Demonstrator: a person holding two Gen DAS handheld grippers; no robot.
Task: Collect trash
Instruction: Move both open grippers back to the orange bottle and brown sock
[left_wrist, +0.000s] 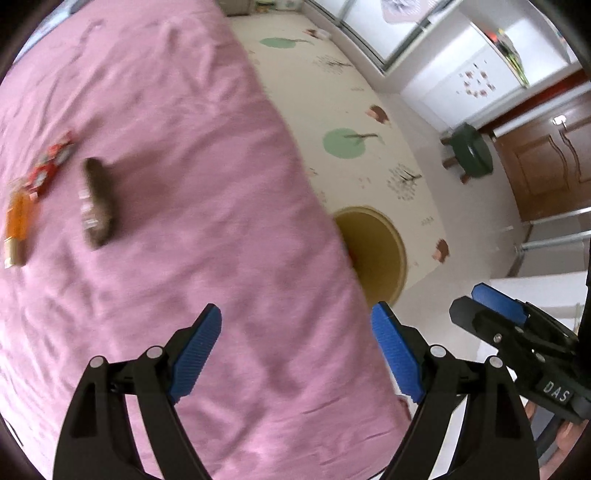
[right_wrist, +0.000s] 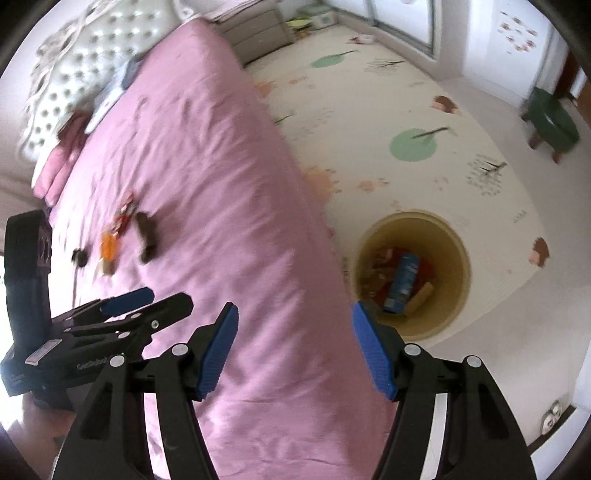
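Wrappers (right_wrist: 125, 216) and a small bottle (right_wrist: 108, 251) lie on the bed (right_wrist: 221, 166); the bin (right_wrist: 458, 258) stands on the floor mat (right_wrist: 369, 110) right beside it

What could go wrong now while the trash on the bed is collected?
1. The brown wrapper, orange bottle and red wrapper lie close together on the wrinkled pink bedsheet; open jaws may pinch cloth or two items.
2. The round yellow bin stands beside the bed edge; a drop could miss.

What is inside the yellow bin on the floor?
The bin holds a blue can, a tan piece and red wrappers. Whatever lies beneath them is covered.
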